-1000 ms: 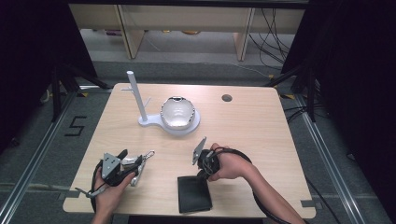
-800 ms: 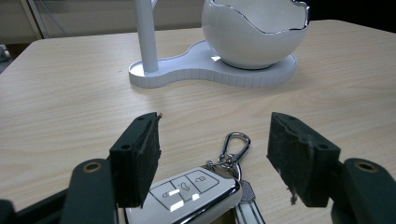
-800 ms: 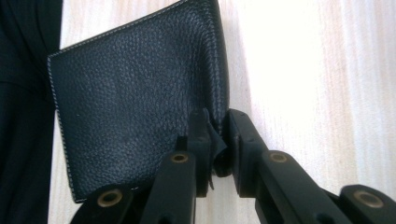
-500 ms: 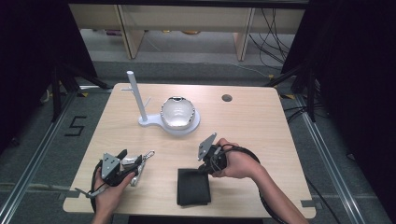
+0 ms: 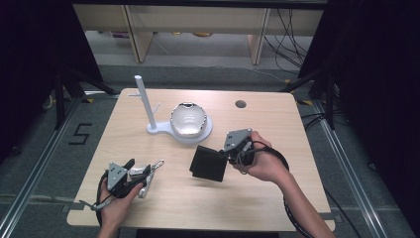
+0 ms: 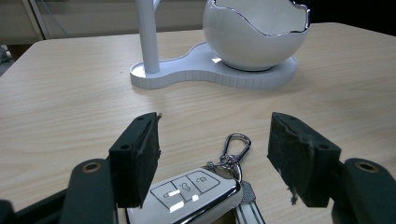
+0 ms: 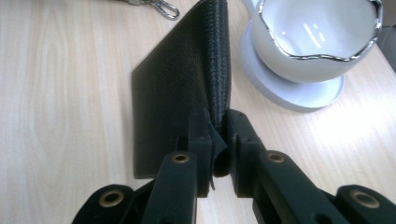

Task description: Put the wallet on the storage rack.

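My right gripper is shut on one edge of a black leather wallet, which hangs lifted above the middle of the table. The white egg-shaped bowl on its white stand with an upright post sits just beyond the wallet. My left gripper rests at the table's front left, jaws wide open. A silver car key fob with a keyring clip lies between the jaws, untouched by the pads.
A round cable hole sits in the wooden tabletop at the back right. Shelving and cables stand behind the table, and dark frame posts flank both sides.
The right gripper has lifted the wallet off the table's front edge and carried it up and toward the bowl. The left gripper and the key fob have stayed put.
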Demonstrator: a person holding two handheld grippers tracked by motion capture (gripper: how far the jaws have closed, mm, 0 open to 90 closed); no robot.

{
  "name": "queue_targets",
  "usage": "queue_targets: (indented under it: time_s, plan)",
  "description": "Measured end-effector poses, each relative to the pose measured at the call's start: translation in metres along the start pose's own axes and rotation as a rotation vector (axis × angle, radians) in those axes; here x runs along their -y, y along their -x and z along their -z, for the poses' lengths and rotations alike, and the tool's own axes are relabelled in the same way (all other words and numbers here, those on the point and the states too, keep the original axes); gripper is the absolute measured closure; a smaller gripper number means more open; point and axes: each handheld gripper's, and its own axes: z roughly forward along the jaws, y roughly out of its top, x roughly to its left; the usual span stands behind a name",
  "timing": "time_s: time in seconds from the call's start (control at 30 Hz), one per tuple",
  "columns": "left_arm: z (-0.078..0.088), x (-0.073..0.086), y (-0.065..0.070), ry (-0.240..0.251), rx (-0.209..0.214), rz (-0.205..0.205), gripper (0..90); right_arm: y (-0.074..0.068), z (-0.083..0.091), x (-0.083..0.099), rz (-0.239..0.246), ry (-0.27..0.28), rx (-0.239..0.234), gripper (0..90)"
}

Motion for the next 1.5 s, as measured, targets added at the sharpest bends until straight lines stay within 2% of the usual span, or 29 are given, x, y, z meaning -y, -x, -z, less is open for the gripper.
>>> queue_targets:
  time_s: [0.03,0.07,0.1,0.13,0.3,0.37,0.4,0.43,0.5,0.53,0.8,0.9,1.03,1.07,1.1,1.13,1.17,1.2,1.37,1.4,1.47,1.5]
  plan:
    - [0.0,0.0,0.0,-0.001,-0.001,-0.001,33.3,0.001,0.0,0.0,0.012,0.018,0.035,82.4]
    - [0.0,0.0,0.0,0.0,0.002,-0.002,33.4,0.002,0.0,0.0,0.015,0.026,0.041,82.4]
    - [0.0,0.0,0.0,-0.002,-0.002,-0.003,33.4,0.003,0.001,0.0,0.001,0.027,0.075,82.4]
    - [0.0,0.0,0.0,-0.002,-0.002,-0.003,33.4,0.004,0.001,0.0,-0.006,0.033,0.09,82.4]
    - [0.001,0.0,0.001,-0.008,-0.006,-0.004,33.3,0.008,0.001,0.0,-0.021,0.051,0.127,82.3]
    - [0.001,0.0,0.001,-0.008,-0.007,-0.004,33.2,0.01,0.0,0.001,-0.001,0.044,0.155,82.2]
    - [0.002,0.0,0.001,-0.008,-0.006,-0.003,33.2,0.01,0.0,0.001,-0.001,0.044,0.155,82.2]
    - [0.002,0.0,0.001,-0.008,-0.007,-0.003,33.2,0.01,-0.001,0.001,-0.025,0.072,0.145,82.2]
    - [0.001,0.0,0.001,-0.004,-0.005,-0.005,33.2,0.01,-0.001,0.001,-0.032,0.082,0.157,82.2]
    - [0.001,0.0,0.001,-0.003,-0.003,-0.004,33.2,0.011,-0.001,0.001,-0.027,0.088,0.175,82.2]
    - [0.0,0.0,0.001,-0.002,-0.004,-0.006,33.3,0.015,0.001,-0.001,-0.027,0.107,0.206,82.1]
    - [0.001,0.0,0.002,-0.011,-0.009,-0.011,33.3,0.018,0.003,-0.003,-0.02,0.133,0.236,82.1]
    - [0.001,0.0,0.002,-0.012,-0.011,-0.012,33.4,0.019,0.004,-0.005,-0.03,0.137,0.246,82.1]
    - [0.001,0.0,0.002,-0.012,-0.012,-0.011,33.3,0.021,0.005,-0.007,-0.013,0.141,0.256,82.1]
    - [0.001,0.0,0.002,-0.011,-0.012,-0.009,33.4,0.021,0.005,-0.008,-0.028,0.141,0.253,82.1]
    - [0.001,0.0,0.002,-0.011,-0.012,-0.009,33.4,0.022,0.006,-0.01,-0.012,0.142,0.259,82.1]
    - [0.001,0.0,0.002,-0.011,-0.013,-0.008,33.4,0.023,0.006,-0.011,-0.024,0.149,0.264,82.1]
    - [0.001,0.0,0.002,-0.011,-0.013,-0.008,33.3,0.024,0.006,-0.012,-0.01,0.154,0.263,82.1]
    - [0.001,0.0,0.001,-0.001,-0.008,-0.006,33.4,0.027,0.007,-0.017,-0.013,0.156,0.279,82.1]
    - [0.001,0.0,0.001,0.001,-0.008,-0.004,33.4,0.03,0.007,-0.02,0.003,0.159,0.286,82.1]
    - [0.001,0.0,0.001,-0.003,-0.011,-0.005,33.4,0.031,0.007,-0.022,-0.013,0.162,0.288,82.1]
    - [0.002,0.0,0.001,-0.007,-0.013,-0.004,33.4,0.032,0.007,-0.024,0.0,0.167,0.292,82.1]
